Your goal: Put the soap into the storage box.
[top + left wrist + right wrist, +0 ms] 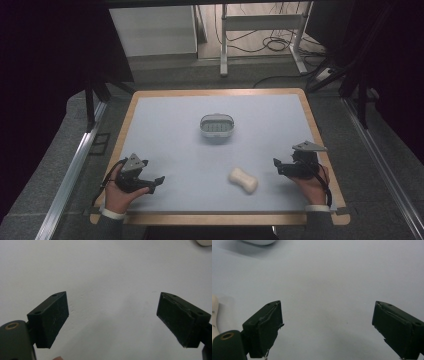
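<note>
Soap bar, cream-white w/ a pinched waist like a dog bone, lies flat on the table, front-right of centre, slanted. Lots of bare mat around it; the front wooden edge is near, the right edge well apart. Soap dish, oval, grey-white w/ a ribbed floor, sits mid-table, well apart from the soap and nearer the far edge. Table top is a pale blue-grey matte sheet w/ a light wood rim.

Left gripper rests near the front-left corner, jaws spread wide, nothing between them; in the left gripper view just bare mat shows between the black blocky pads. Right gripper sits just right of the soap, not touching, jaws also wide apart and empty. Pads look scuffed, matte rubber.
</note>
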Demonstrator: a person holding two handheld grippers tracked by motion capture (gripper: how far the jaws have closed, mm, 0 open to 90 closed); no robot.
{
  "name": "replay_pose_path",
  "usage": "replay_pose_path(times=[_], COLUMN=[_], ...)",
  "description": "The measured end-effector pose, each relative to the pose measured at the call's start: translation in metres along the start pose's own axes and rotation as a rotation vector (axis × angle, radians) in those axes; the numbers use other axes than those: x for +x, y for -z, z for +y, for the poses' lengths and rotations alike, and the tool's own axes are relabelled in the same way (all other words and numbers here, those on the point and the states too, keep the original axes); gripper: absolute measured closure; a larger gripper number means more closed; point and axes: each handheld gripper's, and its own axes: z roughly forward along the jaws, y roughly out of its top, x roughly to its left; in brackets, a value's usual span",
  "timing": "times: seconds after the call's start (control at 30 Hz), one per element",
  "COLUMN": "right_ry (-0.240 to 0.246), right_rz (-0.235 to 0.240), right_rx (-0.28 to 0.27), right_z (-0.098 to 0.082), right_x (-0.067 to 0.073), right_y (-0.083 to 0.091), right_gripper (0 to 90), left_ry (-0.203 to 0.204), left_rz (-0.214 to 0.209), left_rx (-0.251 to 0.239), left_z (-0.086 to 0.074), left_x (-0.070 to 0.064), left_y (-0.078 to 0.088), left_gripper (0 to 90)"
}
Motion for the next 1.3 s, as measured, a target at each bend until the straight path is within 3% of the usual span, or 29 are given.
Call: replay_pose_path(times=[0.27, 0.9, 1.3], right_ry=[0.018, 0.070, 0.106], right_rz=[-0.029, 0.016, 0.073], right_rx=[0.026, 0.030, 0.092], right_z=[-0.001, 0.007, 0.014], right_x=[0.003, 0.016, 0.021], right_y=[0.002, 0.009, 0.011], right_gripper=[12.2, 15.4, 16.8], left_ry=[0.001, 0.006, 0.012], left_rz=[-0.001, 0.001, -0.025], left_rx=[0.002, 0.005, -0.006], left_z=[-0.001, -0.002, -0.002], left_x=[0.000, 0.000, -0.002], left_y=[-0.001, 0.001, 0.001], left_gripper=[11.1, 11.1, 11.1])
